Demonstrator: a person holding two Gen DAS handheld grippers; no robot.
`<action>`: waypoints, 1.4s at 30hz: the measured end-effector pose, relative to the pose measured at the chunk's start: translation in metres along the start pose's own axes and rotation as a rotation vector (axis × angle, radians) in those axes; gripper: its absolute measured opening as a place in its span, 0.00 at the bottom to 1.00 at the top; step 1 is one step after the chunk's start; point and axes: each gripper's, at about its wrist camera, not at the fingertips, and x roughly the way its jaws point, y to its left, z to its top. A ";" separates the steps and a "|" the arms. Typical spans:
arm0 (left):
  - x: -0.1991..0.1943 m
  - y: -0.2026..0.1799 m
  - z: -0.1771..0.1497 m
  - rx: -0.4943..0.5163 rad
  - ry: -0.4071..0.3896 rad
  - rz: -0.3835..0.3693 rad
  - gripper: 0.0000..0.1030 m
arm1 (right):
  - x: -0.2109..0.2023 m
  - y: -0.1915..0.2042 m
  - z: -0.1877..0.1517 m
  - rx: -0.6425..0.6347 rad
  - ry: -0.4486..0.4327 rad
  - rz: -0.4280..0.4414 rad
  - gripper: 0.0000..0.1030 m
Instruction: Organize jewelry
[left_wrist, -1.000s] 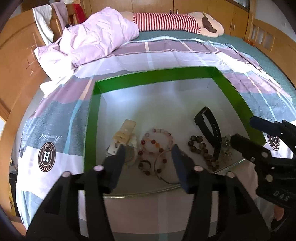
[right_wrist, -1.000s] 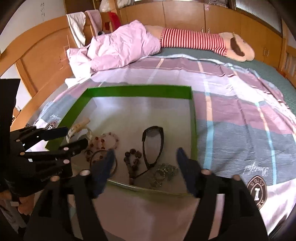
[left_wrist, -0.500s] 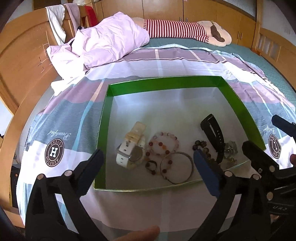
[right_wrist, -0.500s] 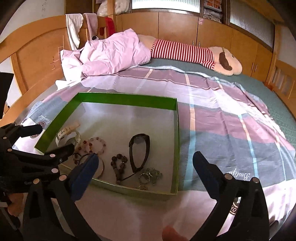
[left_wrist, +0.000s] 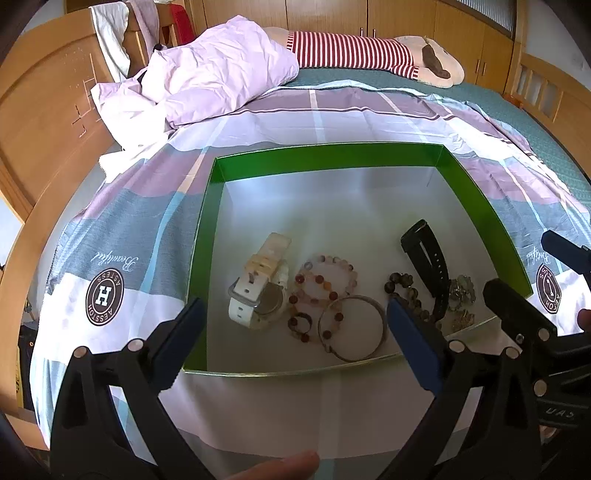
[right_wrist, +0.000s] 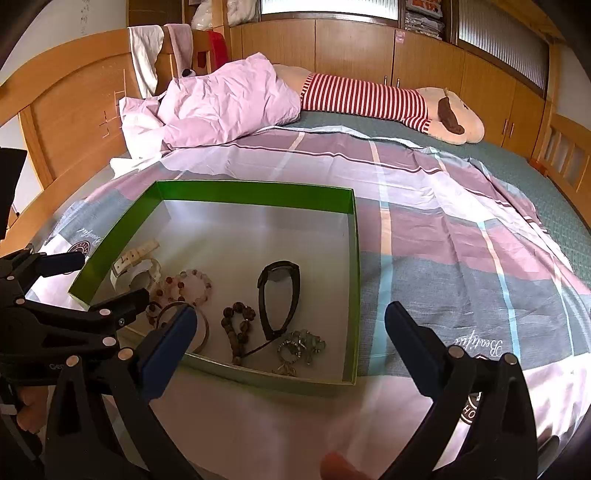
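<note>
Jewelry lies in a shallow green box (left_wrist: 207, 229) with a silvery floor, set on a plaid bedspread (left_wrist: 122, 221). From left to right along the near half of the floor: a white watch (left_wrist: 255, 291) with a cream strap; just beside it a bracelet of pink and red beads (left_wrist: 325, 273); in front of that a thin metal bangle (left_wrist: 352, 328), with a small ring (left_wrist: 301, 321) to its left; then a string of dark beads (left_wrist: 406, 291); a black watch (left_wrist: 424, 254) lying on its side, its strap looped; and in the right near corner a tangle of silver chain (left_wrist: 460, 295).

Both grippers hang in front of the box's near wall, holding nothing. The left gripper (left_wrist: 291, 314) has its blue-padded fingers spread wide, framing the white watch, the bracelet and the bangle. The right gripper (right_wrist: 288, 325) is likewise spread wide, over the box's right near corner.

Behind the box are a crumpled pink quilt (left_wrist: 214, 85) and a plush toy (left_wrist: 369, 55) in a red-striped shirt.
</note>
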 end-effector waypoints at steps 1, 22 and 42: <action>0.000 0.000 0.000 0.000 0.000 0.000 0.95 | 0.000 0.000 0.000 -0.002 0.001 0.000 0.96; 0.003 0.002 -0.002 -0.007 0.010 -0.001 0.95 | 0.002 0.000 -0.001 -0.001 0.005 -0.001 0.96; 0.005 0.001 -0.003 -0.006 0.021 0.007 0.95 | 0.002 0.000 -0.002 -0.002 0.006 -0.006 0.96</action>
